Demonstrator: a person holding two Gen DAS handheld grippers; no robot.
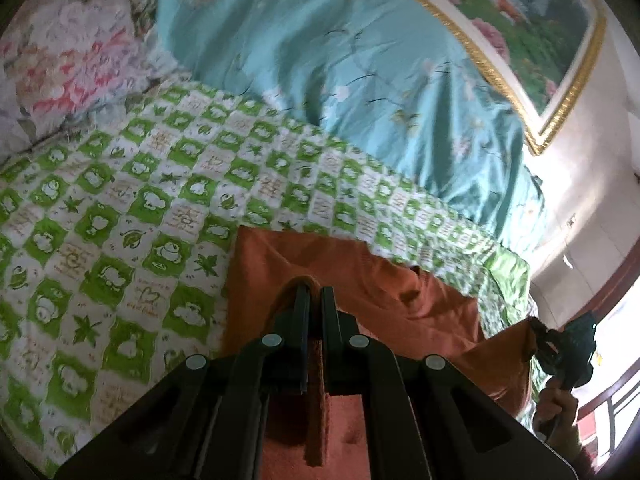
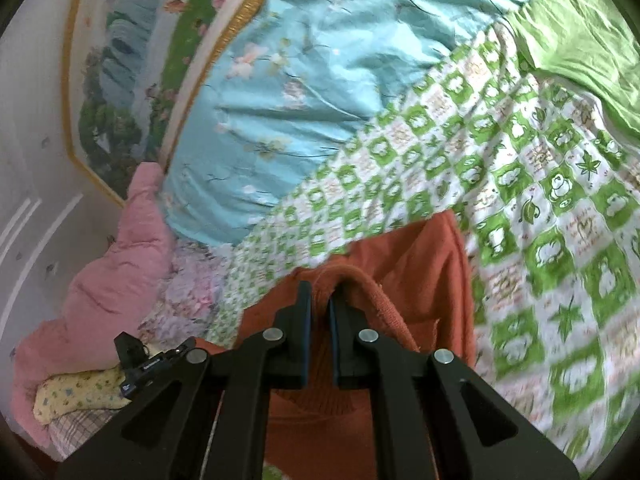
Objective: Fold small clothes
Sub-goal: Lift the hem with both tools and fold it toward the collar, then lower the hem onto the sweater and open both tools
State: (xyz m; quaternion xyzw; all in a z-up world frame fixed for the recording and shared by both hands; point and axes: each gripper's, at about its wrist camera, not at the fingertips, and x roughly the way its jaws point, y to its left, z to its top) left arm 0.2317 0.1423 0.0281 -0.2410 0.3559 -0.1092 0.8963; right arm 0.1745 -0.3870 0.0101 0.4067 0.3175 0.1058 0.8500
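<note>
Orange knit garment (image 1: 360, 280), soft, light and likely limp, hangs over the bed's green-checked quilt (image 1: 120, 208), each edge clamped in left gripper (image 1: 315, 294) and right gripper (image 2: 320, 292) jaws

The bed (image 1: 120, 208) wore a green-and-white checked sheet. A rumpled turquoise floral quilt (image 1: 340, 60) lay along its far edge, a floral pillow (image 1: 68, 60) at one far corner, and the orange garment (image 1: 360, 292) near its near edge.
</note>
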